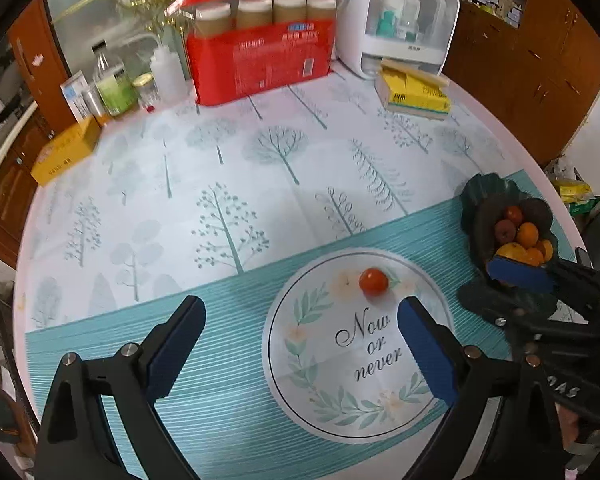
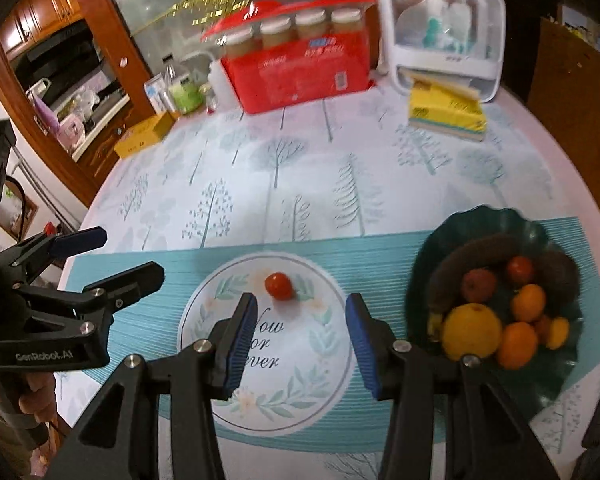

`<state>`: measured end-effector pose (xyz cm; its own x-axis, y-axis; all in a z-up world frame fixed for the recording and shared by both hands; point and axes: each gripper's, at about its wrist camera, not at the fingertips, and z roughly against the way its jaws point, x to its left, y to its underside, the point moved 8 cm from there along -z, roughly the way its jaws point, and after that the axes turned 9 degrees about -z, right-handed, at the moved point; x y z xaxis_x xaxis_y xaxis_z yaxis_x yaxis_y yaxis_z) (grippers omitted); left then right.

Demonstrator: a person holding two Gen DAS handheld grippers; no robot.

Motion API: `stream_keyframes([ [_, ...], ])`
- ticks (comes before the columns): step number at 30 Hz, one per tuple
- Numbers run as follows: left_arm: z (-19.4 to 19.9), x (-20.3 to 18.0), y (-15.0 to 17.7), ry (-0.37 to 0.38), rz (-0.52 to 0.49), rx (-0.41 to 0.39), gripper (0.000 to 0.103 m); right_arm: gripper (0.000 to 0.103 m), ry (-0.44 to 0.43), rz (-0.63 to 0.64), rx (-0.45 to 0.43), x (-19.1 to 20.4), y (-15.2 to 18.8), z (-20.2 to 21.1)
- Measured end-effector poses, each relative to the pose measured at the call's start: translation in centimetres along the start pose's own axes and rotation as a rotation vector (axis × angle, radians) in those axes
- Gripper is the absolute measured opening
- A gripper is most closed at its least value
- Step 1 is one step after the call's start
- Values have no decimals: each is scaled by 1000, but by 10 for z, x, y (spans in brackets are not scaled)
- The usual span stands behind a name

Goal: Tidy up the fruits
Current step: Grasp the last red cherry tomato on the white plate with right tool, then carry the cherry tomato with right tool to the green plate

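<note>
A small red tomato (image 1: 373,281) lies alone on the printed circle of the tablecloth; it also shows in the right wrist view (image 2: 278,286). A dark green scalloped bowl (image 2: 496,222) at the right holds oranges, a yellow fruit, red fruits and dark long fruits; it shows in the left wrist view too (image 1: 476,192). My left gripper (image 1: 300,330) is open and empty, just short of the tomato. My right gripper (image 2: 300,318) is open and empty, close behind the tomato and left of the bowl. Each gripper appears in the other's view, the right one (image 1: 520,276) and the left one (image 2: 112,256).
At the back of the round table stand a red carton of jars (image 1: 260,56), a white storage case (image 1: 400,24), a yellow tissue pack (image 1: 414,92), bottles (image 1: 116,84) and a yellow box (image 1: 66,150). Wooden cabinets surround the table.
</note>
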<state>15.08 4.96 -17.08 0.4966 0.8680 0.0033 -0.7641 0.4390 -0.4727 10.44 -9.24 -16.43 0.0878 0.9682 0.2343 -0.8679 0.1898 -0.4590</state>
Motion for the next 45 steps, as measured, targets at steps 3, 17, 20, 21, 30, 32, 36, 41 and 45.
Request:
stream_keyframes([
  [3,-23,5,9,10,13,42,96,46,11,15,36,4,5,-27],
  [17,-71,46,38,40,156,148,96,46,54,77,120,26,8,-103],
  [20,-72,49,39,50,174,149,96,46,65,97,132,29,10,-109],
  [21,-72,49,40,47,171,149,96,46,73,104,127,29,10,-110],
  [30,-65,46,53,12,130,177,96,25,118,93,122,24,13,-116],
  [32,-63,43,57,9,117,189,96,25,112,86,126,23,15,-113],
  [36,-56,30,70,6,74,214,96,25,110,76,128,19,29,-98],
  [41,-43,2,76,20,4,209,96,25,102,57,131,11,49,-72],
  [45,-30,-28,67,45,-64,178,96,25,114,38,103,-2,61,-36],
])
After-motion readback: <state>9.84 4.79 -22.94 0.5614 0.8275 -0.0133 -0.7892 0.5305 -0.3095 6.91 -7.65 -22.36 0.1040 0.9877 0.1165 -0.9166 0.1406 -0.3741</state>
